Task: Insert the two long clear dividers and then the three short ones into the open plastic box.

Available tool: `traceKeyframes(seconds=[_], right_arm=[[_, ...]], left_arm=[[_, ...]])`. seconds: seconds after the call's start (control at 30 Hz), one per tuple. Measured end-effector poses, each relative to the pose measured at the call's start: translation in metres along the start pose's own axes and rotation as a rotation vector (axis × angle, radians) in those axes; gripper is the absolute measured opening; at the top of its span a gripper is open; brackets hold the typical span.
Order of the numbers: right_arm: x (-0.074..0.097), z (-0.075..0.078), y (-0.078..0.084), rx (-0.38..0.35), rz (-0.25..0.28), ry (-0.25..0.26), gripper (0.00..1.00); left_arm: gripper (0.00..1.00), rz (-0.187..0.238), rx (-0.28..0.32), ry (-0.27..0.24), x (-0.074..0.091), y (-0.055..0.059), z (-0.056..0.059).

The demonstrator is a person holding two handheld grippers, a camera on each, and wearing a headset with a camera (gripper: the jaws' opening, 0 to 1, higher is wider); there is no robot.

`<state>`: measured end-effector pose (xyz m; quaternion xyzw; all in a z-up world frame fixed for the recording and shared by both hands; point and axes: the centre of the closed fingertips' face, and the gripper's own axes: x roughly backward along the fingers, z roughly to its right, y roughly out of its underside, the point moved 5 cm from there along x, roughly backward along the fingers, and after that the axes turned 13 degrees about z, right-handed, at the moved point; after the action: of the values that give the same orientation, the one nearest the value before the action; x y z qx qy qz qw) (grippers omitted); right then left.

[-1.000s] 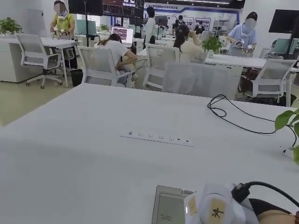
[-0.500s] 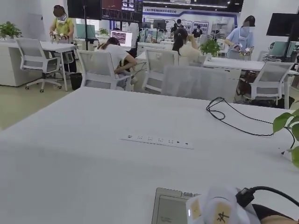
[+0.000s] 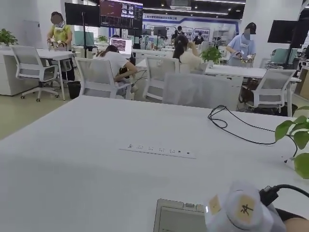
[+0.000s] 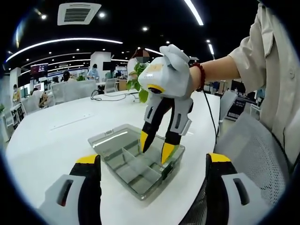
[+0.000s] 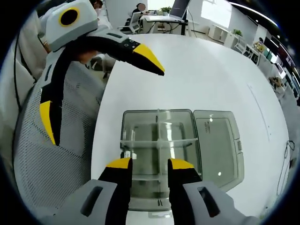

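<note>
**A:** What is the head view showing?

**B:** The white body of the right gripper [image 3: 240,211] is poking in at the bottom edge. Just to its left, a flat clear lid [image 3: 179,220] is lying on the white table [image 3: 96,179]. Beyond the gripper, a looped black cable [image 3: 231,126] is trailing over the tabletop, and a green leafy plant [image 3: 295,137] is leaning in from the right.

**A:** And the left gripper view?

**B:** The left gripper [image 4: 152,158] is hanging released at the table's edge, with its jaws spread wide. Ahead of its jaws, the clear rectangular plastic box [image 4: 131,177] is sitting open on the table. The right gripper is reaching down from above, and its yellow tips are dipping towards the box's right end. A wrist wearing a red bead bracelet [image 4: 202,77] is showing behind it.

**A:** The right gripper view?

**B:** The right gripper is pointing straight down, and the box is lying directly under its tips. It is released, with its jaws standing a little apart. Inside the box, clear dividers [image 5: 158,140] are crossing to form compartments, though I cannot tell how many. The lid is lying flat to the right of the tips. The left gripper is hovering up to the left, wide open, over a grey mesh chair [image 5: 61,183].
</note>
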<state>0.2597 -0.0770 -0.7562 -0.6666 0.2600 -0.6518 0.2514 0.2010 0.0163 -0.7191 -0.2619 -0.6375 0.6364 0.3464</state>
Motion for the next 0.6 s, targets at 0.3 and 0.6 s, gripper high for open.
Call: traceKeyframes(seconds=[0.3,0.6], right_arm=[[0.025,-0.003,0.014,-0.008,-0.004,0.016,0.36],[0.051,-0.007,0.037,-0.021,-0.011,0.035,0.41]], left_arm=[[0.98,0.013,0.012,0.003,0.0,-0.001,0.001],[1.0,0.02,0.021,-0.002,-0.001,-0.001,0.001]])
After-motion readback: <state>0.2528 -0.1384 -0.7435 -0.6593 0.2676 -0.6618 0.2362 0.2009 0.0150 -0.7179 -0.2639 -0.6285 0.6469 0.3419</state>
